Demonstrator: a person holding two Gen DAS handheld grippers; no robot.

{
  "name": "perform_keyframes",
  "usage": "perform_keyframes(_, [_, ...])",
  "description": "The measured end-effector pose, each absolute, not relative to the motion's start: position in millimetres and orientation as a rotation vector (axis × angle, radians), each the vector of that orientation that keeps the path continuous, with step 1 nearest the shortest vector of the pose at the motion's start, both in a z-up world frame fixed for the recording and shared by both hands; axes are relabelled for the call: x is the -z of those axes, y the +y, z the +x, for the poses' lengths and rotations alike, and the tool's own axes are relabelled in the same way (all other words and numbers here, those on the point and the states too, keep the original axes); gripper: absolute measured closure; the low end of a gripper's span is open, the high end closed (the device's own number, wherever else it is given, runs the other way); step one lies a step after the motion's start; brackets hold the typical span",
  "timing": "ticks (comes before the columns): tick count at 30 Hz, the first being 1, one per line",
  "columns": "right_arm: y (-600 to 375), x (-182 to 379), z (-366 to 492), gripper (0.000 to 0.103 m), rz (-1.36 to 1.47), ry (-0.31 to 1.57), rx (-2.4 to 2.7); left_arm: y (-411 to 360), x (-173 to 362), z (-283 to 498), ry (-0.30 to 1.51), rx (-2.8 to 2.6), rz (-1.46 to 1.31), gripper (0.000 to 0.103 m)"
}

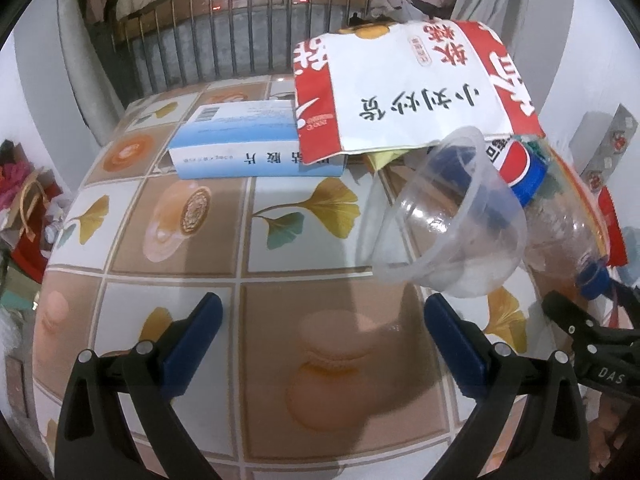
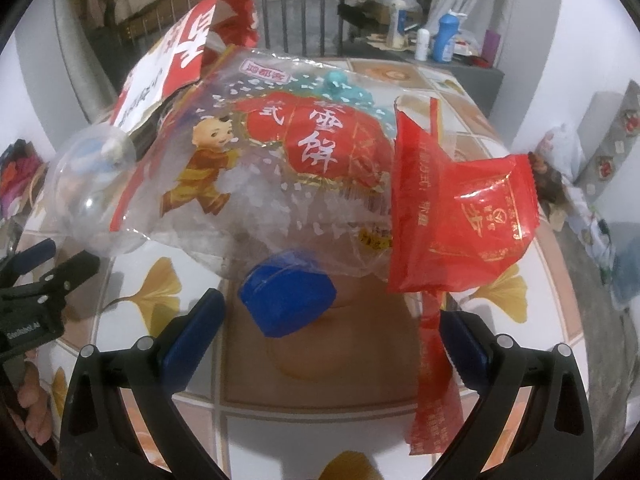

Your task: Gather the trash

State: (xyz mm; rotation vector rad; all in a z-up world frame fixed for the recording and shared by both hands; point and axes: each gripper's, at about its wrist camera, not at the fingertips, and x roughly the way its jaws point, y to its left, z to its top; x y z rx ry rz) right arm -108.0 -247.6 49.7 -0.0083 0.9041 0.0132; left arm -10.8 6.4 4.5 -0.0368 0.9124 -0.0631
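My left gripper (image 1: 322,334) hangs spread wide over the table (image 1: 192,280), its blue pads apart with nothing between them, and the glossy tiled cloth under it lies bare well out to the left edge, where the top drops off toward clutter on the floor. The room ahead ends at the box (image 1: 244,148), a flat blue and white carton lying on the table, and to my right at the trash heap. There a clear plastic cup (image 1: 448,220) lies tilted on its side with its round mouth facing me, thin and shiny, leaning against a crushed bottle (image 1: 560,228) with a blue cap and red and blue label. Over both hangs a stiff white and red paper bag (image 1: 404,88), its torn lower edge overlapping the far right corner of the box. My right gripper (image 2: 330,326) is also released, pads wide apart, with bare cloth directly beneath it. Just ahead of it lies a blue cap (image 2: 286,300), smooth and squashed, at the near edge of a crinkled clear wrapper (image 2: 256,184) printed with a red panel and a cartoon child. A glossy red pouch (image 2: 464,224) with gold print and serrated edges sits against the wrapper's right side, and a narrow red strip (image 2: 434,384) trails from it toward me just inside my right finger. The table's right edge runs close beyond the pouch.
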Motion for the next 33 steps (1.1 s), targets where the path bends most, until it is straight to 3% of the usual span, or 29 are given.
perform_keyframes(33, [-264.2, -49.1, -95.5, 0.007, 0.048, 0.885, 0.035, -20.1, -19.5, -36.5, 0.846, 0.182, 0.035, 0.004])
